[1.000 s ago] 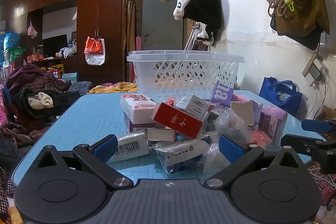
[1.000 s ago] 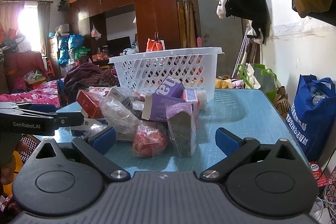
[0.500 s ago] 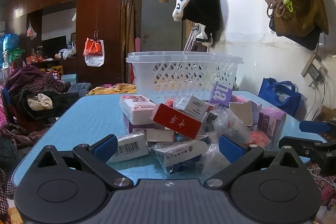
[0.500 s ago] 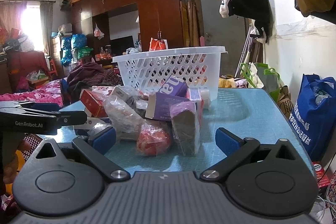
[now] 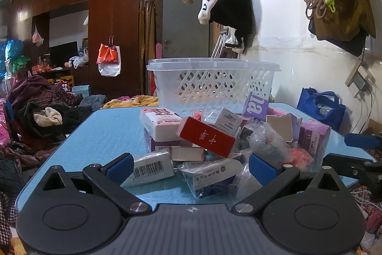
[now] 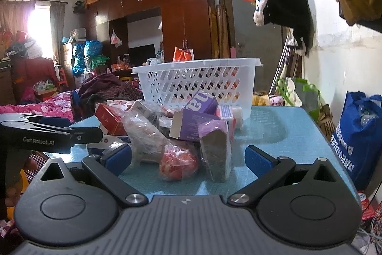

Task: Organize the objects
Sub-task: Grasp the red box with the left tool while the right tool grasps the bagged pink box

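Basket (image 5: 212, 85) contents unclear thru lattice (lower wall hidden behind pile (image 5: 222, 138)).

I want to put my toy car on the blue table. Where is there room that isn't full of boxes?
The table is bare to the left of the pile, beside the pink-and-white box. In the right wrist view it is also bare right of the purple pack, toward the blue bag. The middle, from both open grippers up to the white basket, is crowded.
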Available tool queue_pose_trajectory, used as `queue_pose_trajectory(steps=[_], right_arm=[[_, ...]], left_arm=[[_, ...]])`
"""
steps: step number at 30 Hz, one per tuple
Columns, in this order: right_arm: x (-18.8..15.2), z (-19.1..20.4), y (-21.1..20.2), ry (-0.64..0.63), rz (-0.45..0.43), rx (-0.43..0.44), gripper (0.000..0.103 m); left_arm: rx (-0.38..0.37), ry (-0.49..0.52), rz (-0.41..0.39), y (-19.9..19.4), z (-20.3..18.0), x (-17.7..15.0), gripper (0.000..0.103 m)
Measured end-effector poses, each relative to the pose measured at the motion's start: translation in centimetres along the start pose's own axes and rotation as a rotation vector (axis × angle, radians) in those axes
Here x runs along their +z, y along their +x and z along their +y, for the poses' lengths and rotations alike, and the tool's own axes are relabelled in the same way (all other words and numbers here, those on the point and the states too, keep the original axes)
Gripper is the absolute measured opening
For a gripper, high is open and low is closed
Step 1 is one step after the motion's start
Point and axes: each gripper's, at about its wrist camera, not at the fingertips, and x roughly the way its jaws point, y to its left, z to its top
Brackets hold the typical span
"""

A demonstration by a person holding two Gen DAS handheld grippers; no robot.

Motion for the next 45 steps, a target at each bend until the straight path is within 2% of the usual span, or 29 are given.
queue_pose_trajectory(steps=[6,12,19,23,28,33,35,36,45], right_arm=[[0.3,-1.2,0.0,0.052,-0.019,0.003,0.103],[0.5,-2.0,0.8,0.06,-0.028,-0.014,0.102],[0.2,-2.0,2.0,0.039,0.015,-0.025,0.076],[0.0,-1.9,2.2,0.027,0.028,-0.03,0.07],[0.2,-2.1,2.2,0.023,0.031,-0.028,0.069],[0.1,-2.1,2.5,0.016,0.045,-0.017,0.061],[0.1,-2.1,2.4,0.017,0.047,-0.01,0.051],[0.2,-2.1,2.3,0.015,0.045,-0.017,0.04],[1.1,-2.4,1.3,-0.003,0.008,-0.039,0.038]], left_arm=[[0.001,-0.014,-0.053,0.0,1.6,0.2,0.102],[-0.051,-0.014,-0.081,0.9,2.1,0.9,0.096],[-0.1,0.106,-0.068,2.4,0.3,1.2,0.096],[-0.078,0.165,-0.059,3.2,-0.7,1.1,0.096],[-0.078,0.153,-0.043,3.8,-0.3,1.0,0.093],[-0.107,0.156,-0.033,4.2,0.0,1.0,0.07],[-0.116,0.137,-0.041,4.0,0.3,1.0,0.069],[-0.126,0.129,-0.046,3.9,0.5,1.0,0.069],[-0.17,0.036,-0.115,2.5,2.5,2.0,0.069]])
